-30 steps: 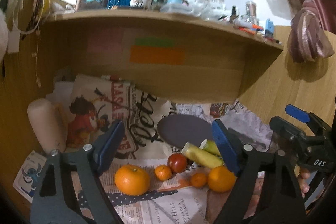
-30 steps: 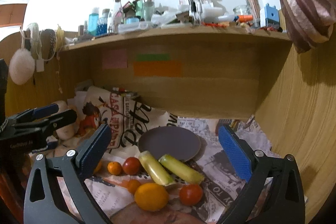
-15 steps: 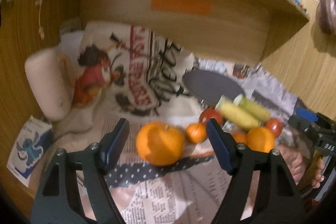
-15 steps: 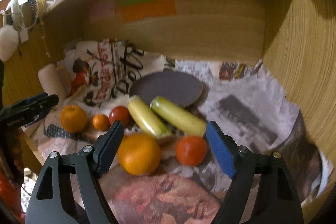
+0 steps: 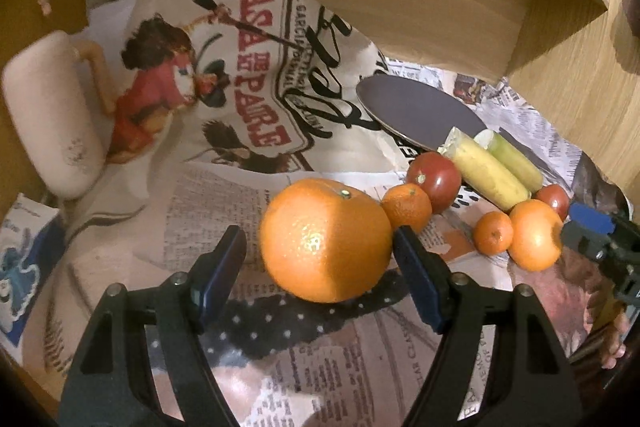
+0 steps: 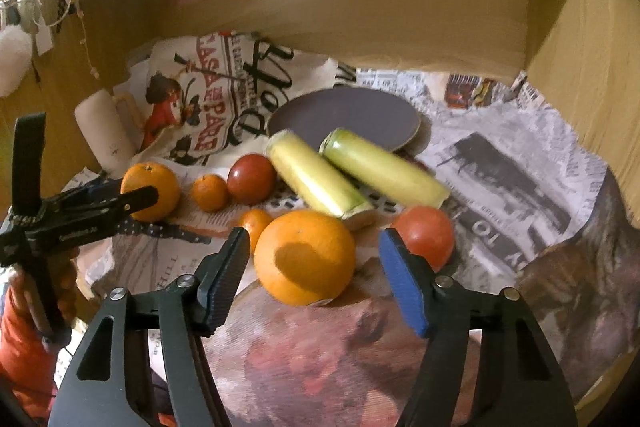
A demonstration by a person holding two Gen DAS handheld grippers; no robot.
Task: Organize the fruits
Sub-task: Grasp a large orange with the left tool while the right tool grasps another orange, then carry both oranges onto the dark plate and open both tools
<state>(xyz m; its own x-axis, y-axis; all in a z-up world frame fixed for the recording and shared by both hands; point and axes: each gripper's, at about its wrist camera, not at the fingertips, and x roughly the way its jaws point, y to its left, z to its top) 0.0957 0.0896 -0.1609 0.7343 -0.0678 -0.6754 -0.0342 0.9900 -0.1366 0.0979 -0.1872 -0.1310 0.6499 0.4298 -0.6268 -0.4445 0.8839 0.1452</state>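
Observation:
Fruit lies on newspaper under a wooden shelf. My left gripper (image 5: 318, 247) is open around a big orange (image 5: 326, 239); its right pad touches the orange, the left pad stands apart. My right gripper (image 6: 314, 255) is open around a second big orange (image 6: 305, 257), neither pad touching. Beside them lie two small mandarins (image 6: 209, 191) (image 6: 256, 223), two tomatoes (image 6: 251, 178) (image 6: 425, 234) and two yellow-green wrapped cobs (image 6: 316, 179) (image 6: 384, 169). A dark round plate (image 6: 344, 117) lies behind them.
A printed cloth bag (image 5: 240, 75) and a cream mug (image 5: 52, 115) lie at the back left. The shelf's wooden back wall (image 6: 360, 11) and right side wall (image 6: 592, 47) close in the space. A blue-and-white packet (image 5: 20, 259) sits at the left edge.
Both grippers have moved down and forward, each now straddling a big orange. Their jaws have narrowed somewhat. The fruit has not moved.

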